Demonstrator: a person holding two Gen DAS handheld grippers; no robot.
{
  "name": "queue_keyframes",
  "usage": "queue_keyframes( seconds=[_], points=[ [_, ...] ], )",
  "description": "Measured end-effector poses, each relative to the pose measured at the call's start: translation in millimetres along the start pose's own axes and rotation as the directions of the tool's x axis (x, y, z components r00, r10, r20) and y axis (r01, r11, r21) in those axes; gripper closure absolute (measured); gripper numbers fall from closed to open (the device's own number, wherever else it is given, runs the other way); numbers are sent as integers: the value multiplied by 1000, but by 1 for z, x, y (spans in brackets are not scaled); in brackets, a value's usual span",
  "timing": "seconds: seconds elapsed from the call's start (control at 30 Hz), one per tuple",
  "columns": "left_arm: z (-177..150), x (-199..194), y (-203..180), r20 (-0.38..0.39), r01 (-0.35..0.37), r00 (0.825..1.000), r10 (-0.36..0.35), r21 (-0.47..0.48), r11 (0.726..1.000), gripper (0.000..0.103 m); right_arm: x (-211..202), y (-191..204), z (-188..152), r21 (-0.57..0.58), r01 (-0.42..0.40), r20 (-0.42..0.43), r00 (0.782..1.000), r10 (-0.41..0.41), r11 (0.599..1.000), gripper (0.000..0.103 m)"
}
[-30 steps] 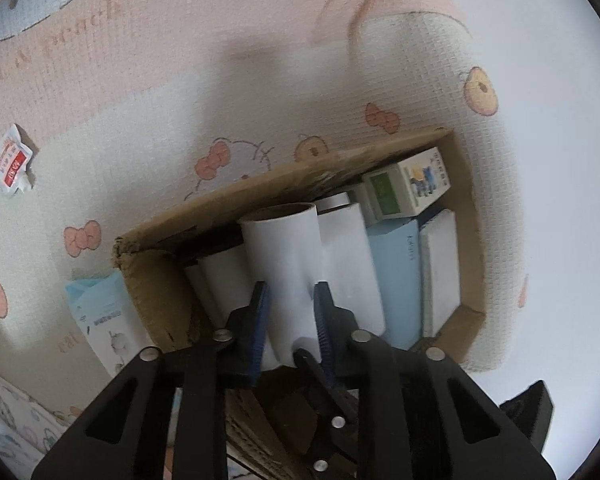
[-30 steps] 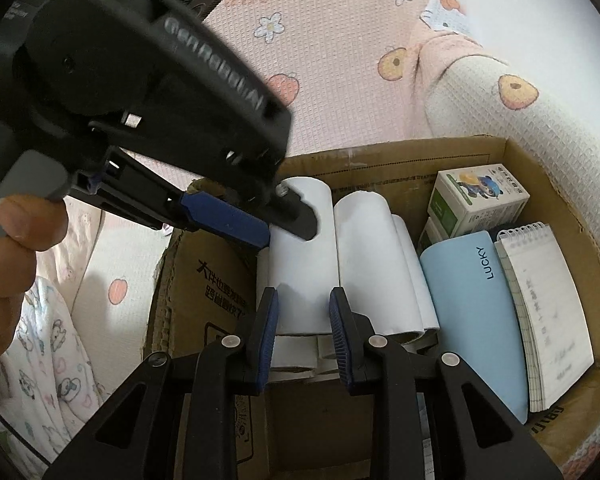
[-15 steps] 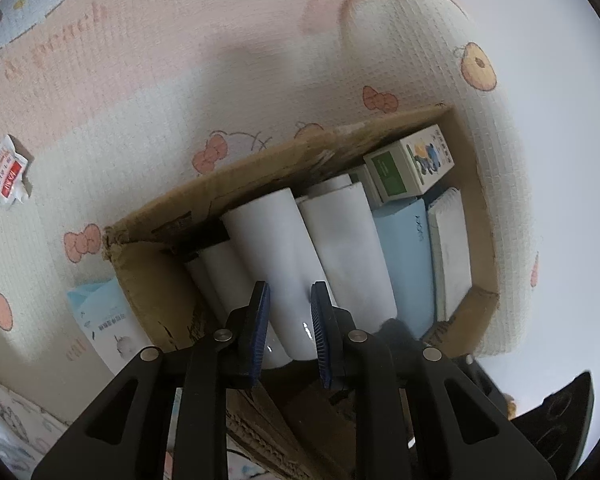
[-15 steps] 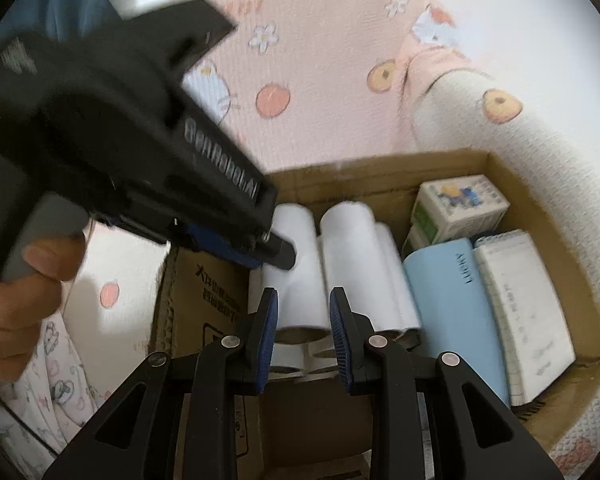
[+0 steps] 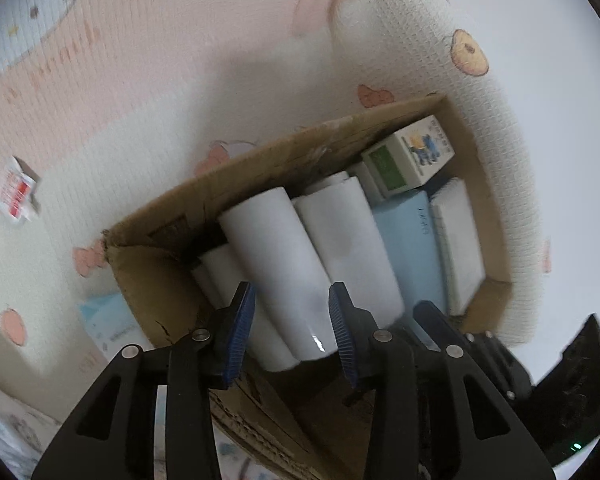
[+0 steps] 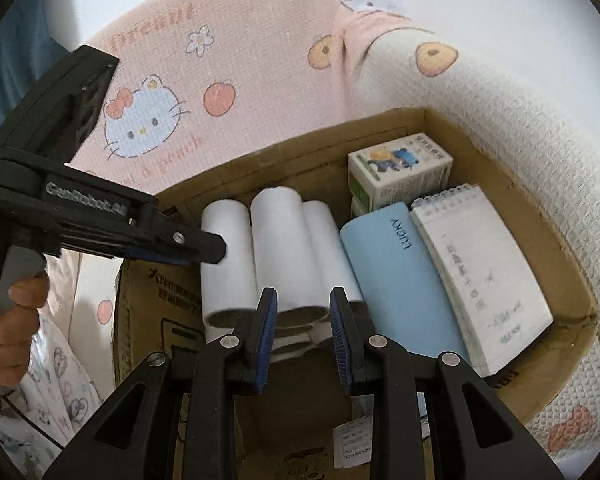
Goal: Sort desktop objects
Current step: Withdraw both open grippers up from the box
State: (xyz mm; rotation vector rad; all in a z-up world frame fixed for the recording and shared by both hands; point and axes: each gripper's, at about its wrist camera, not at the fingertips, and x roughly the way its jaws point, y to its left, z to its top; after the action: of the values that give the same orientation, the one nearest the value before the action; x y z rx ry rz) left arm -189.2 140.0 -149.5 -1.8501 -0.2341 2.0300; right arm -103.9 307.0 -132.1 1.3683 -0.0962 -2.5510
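Seen from the left gripper point(image 5: 290, 320), far off to its left a small red-and-white packet point(image 5: 16, 192) lies on the pink cartoon-print blanket point(image 5: 160, 80), and lower left a pale blue packet point(image 5: 108, 326) sits just outside the cardboard box point(image 5: 160, 276). Straight ahead, the jaws stand apart with the near end of a white roll point(image 5: 276, 264) showing between them; the blue pads do not appear to press on it, though motion blur makes contact hard to judge. A second white roll point(image 5: 344, 236) lies just to the right of it, both inside the box. Further right come the light blue case point(image 5: 408, 252), then the white notepad point(image 5: 456, 244), with a small printed carton point(image 5: 408, 158) beyond them at the far wall.

From the right gripper point(image 6: 304, 332), the left gripper point(image 6: 172, 246) reaches in from the left, held by a hand point(image 6: 12, 316), its tip over the box's left edge beside the leftmost roll. The right gripper's jaws are apart and hold nothing; they hover over the near ends of the white rolls point(image 6: 276, 248), which lie side by side in the left part of the cardboard box point(image 6: 480, 152). To the right lie the blue case marked LUCKY point(image 6: 400, 276) and the spiral notepad point(image 6: 484, 264), touching along their long sides, with the printed carton point(image 6: 400, 168) beyond them
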Motion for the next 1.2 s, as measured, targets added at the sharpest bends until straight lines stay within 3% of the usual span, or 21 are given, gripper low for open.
queue_keyframes(
  seconds=[0.1, 0.3, 0.57, 0.7, 0.77, 0.9, 1.03, 1.2],
  points=[
    [-2, 4, -4, 2, -22, 1000, 22, 7, 1000, 66, 2, 3, 0, -14, 2, -18, 1000, -3, 1000, 80],
    [-9, 7, -12, 1, -38, 999, 38, 41, 998, 66, 16, -4, 5, 6, -15, -56, 998, 16, 1000, 80],
    [-9, 6, -10, 3, -21, 1000, 21, 25, 999, 66, 18, -7, 5, 24, -24, -55, 998, 25, 999, 80],
    [-11, 1, -9, 2, 34, 999, -34, 33, 999, 65, 19, -7, 3, 27, -3, -63, 998, 4, 1000, 80],
    [-12, -6, -10, 14, 35, 999, -36, 53, 998, 65, 15, -8, 0, 43, -38, -76, 996, 41, 998, 80],
    [-14, -18, -12, 36, -37, 999, 33, 102, 994, 66, 17, 0, -6, 43, -87, -155, 984, 93, 995, 79],
    [-11, -25, -5, 10, -30, 1000, 29, 121, 992, 90, 34, 9, -10, 69, -132, -271, 951, 146, 989, 79],
    [-8, -17, -2, -39, -73, 996, 81, 172, 982, 91, 49, 21, -16, 68, -92, -342, 933, 110, 993, 79]
  ],
)
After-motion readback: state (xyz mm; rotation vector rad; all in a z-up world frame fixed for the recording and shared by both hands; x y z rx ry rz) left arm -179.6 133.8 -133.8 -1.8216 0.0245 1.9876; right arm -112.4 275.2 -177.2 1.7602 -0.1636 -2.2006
